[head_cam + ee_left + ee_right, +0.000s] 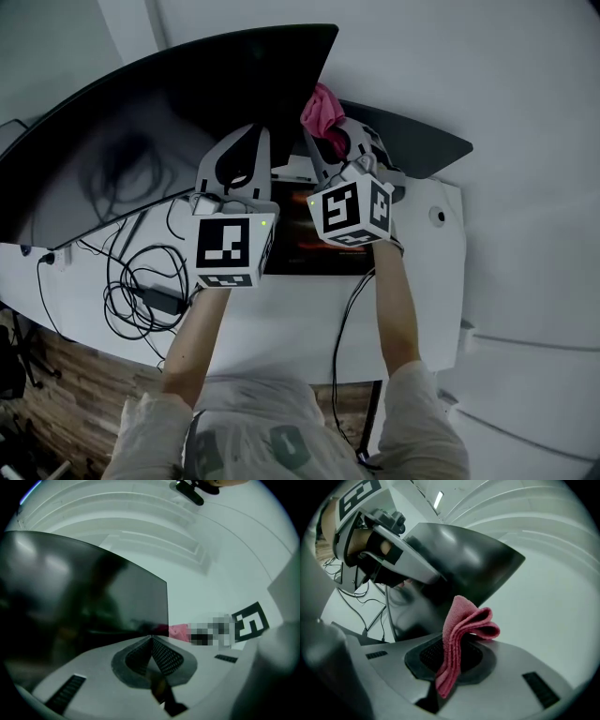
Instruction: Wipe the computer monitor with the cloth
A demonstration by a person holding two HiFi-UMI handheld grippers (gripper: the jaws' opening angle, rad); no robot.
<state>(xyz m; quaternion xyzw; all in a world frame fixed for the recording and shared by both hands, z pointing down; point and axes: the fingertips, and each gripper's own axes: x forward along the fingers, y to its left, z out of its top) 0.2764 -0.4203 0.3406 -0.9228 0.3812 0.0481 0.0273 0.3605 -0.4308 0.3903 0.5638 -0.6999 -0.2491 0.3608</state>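
A dark curved monitor [159,122] leans across the white desk, its screen off and reflecting cables. My right gripper [328,141] is shut on a folded pink cloth [322,109] and holds it at the monitor's right edge. The cloth [461,630] sticks up between the jaws beside the screen's corner [487,559] in the right gripper view. My left gripper [251,155] hovers just left of it, in front of the screen. Its jaws meet with nothing between them [151,641], close to the monitor's right edge [164,602].
A tangle of black cables [141,281] and a power brick lie on the white desk [309,328] at the left. A dark mat [319,239] lies under the grippers. The monitor's black base [422,141] shows at the right. Wooden floor [56,394] lies beyond the desk's near edge.
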